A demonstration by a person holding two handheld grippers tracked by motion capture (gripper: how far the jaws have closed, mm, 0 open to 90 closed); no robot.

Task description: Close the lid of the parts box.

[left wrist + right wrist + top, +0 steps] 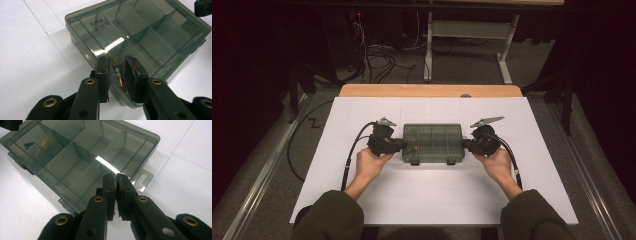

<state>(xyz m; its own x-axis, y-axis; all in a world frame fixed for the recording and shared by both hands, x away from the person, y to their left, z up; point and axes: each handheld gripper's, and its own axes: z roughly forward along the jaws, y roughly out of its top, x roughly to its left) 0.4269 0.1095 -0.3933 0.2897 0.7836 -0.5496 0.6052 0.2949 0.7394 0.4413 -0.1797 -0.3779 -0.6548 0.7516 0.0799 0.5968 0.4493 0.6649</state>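
A smoky-green clear plastic compartment box (432, 142) lies lid shut in the middle of the white sheet, with "AIRAJ" on its lid (140, 32). My left gripper (403, 145) lies level at the box's left end. In the left gripper view its jaws (116, 62) stand a little apart over the box's near corner, pressing on nothing. A small orange-red item (120, 80) shows through the lid there. My right gripper (463, 144) lies at the box's right end. Its jaws (116, 178) are together above the box (75, 152), next to the hang tab (143, 180).
The white sheet (432, 195) covers the table, with a wooden edge (427, 90) at the far side. Two latches (414, 161) jut from the box's front. A cable trails from each gripper. Beyond the table are floor cables (377, 60) and a metal stand (428, 50).
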